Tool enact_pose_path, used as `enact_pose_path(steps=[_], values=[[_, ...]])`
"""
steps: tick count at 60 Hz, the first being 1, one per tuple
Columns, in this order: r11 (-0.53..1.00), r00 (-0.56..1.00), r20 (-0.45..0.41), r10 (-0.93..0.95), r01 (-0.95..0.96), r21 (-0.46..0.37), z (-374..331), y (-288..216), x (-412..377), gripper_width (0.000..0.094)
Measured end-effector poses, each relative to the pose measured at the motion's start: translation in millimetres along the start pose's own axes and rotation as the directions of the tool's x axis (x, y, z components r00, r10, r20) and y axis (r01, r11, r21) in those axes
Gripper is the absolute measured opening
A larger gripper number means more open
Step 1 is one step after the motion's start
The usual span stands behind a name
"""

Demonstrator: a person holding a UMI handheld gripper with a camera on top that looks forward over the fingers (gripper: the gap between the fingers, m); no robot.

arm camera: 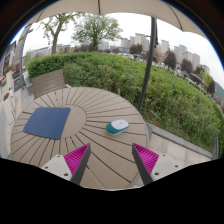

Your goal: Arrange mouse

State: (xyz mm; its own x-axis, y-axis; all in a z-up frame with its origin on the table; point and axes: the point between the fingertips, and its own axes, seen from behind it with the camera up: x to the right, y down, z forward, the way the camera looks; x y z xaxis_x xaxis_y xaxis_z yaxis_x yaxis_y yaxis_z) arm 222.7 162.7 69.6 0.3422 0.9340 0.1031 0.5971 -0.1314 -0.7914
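A small teal and white mouse [118,126] lies on the round wooden slatted table [95,105], toward its right side. A dark blue mouse pad [47,122] lies flat on the table's left part, apart from the mouse. My gripper [111,160] is open and empty, its pink-padded fingers [76,158] spread wide above the table's near edge. The mouse is ahead of the fingers, a little right of the middle between them. Nothing stands between the fingers.
A wooden chair [47,82] stands behind the table at the left. A dark parasol pole [149,62] rises at the right behind the table. A green hedge [150,85] and buildings lie beyond. A pale bench edge [8,120] is at the left.
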Motion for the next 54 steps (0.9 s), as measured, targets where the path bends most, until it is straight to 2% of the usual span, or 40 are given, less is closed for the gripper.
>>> enact_pose_path(steps=[10, 25, 38, 54], values=[[1.0, 1.0, 0.015, -0.001, 0.001, 0.029, 59.7, 0.5, -0.7, 0.0853], [0.997, 0.996, 0.048, 0.07, -0.069, -0.03, 137.0, -0.6, -5.4, 0.085], [0.995, 0.993, 0.075, 0.094, -0.091, -0.034, 171.8, -27.0, -4.9, 0.0853], [0.998, 0.99, 0.135, 0.04, -0.034, -0.044, 195.7, -42.7, -18.2, 0.0847]])
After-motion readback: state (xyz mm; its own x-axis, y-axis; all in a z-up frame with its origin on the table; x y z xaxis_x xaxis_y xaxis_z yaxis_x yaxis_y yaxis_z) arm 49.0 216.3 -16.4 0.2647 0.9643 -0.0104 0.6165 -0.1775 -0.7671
